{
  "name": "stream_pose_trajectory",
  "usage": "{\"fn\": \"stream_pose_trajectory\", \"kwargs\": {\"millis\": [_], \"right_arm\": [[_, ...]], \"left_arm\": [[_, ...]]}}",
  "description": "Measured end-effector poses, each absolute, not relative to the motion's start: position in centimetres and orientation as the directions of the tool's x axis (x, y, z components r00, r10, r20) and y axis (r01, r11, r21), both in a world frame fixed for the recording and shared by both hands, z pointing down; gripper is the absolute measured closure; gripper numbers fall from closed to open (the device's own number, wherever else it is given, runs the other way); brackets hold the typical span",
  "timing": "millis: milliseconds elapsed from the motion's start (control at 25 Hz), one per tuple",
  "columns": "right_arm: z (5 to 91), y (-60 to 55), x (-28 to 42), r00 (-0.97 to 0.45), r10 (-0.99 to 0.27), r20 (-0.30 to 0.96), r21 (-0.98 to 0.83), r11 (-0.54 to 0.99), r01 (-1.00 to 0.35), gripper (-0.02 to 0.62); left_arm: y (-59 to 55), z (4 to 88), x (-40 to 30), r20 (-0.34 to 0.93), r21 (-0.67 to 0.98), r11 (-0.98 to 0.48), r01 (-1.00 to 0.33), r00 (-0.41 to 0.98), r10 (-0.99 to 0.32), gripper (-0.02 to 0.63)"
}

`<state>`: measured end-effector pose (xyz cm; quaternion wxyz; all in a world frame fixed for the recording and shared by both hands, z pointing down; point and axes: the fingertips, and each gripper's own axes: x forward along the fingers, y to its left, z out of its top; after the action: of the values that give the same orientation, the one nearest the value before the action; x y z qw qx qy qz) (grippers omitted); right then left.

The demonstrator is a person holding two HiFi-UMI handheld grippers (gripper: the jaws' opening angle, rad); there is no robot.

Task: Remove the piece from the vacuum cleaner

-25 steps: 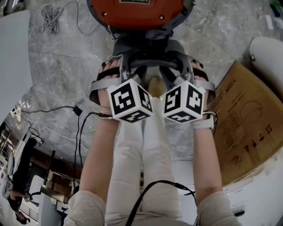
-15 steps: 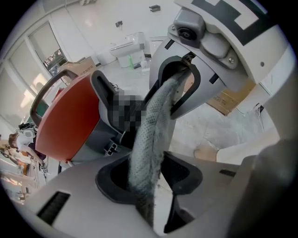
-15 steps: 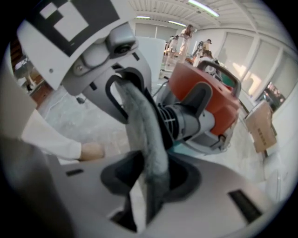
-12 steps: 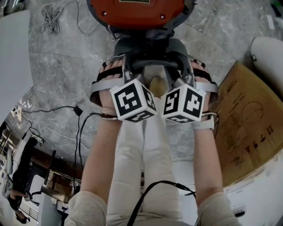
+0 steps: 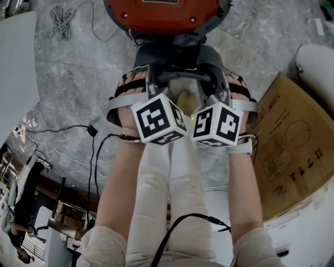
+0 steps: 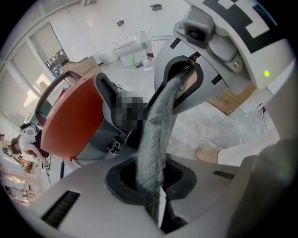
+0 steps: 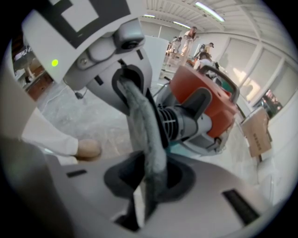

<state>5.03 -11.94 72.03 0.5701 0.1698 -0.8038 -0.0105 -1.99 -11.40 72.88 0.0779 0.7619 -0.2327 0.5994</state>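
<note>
Grey piece (image 6: 156, 135) at the near end of the orange vacuum cleaner (image 5: 159, 13), which stands on the floor (image 5: 68, 78). I am at the grasp — the fingers of the left gripper (image 6: 156, 207) and right gripper (image 7: 145, 197) are closing, pinching it. Next, I judge, an even pull towards me. Only the gripper views show the pinch — the head view hides it.

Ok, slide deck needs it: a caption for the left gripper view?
Left gripper and right gripper closing their jaws on opposite ends of the grey mesh piece, orange vacuum cleaner behind.
</note>
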Motion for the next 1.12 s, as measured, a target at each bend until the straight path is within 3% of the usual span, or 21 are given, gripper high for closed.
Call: {"fn": "stream_pose_trajectory", "kwargs": {"millis": [1120], "right_arm": [[71.7,-11.0,5.1,-0.291,-0.278,0.915,0.194,0.938,-0.288,0.538]], "left_arm": [[-10.3,72.7,-1.9,0.955,-0.133,-0.880,-0.456,0.177,-0.236,0.567]]}}
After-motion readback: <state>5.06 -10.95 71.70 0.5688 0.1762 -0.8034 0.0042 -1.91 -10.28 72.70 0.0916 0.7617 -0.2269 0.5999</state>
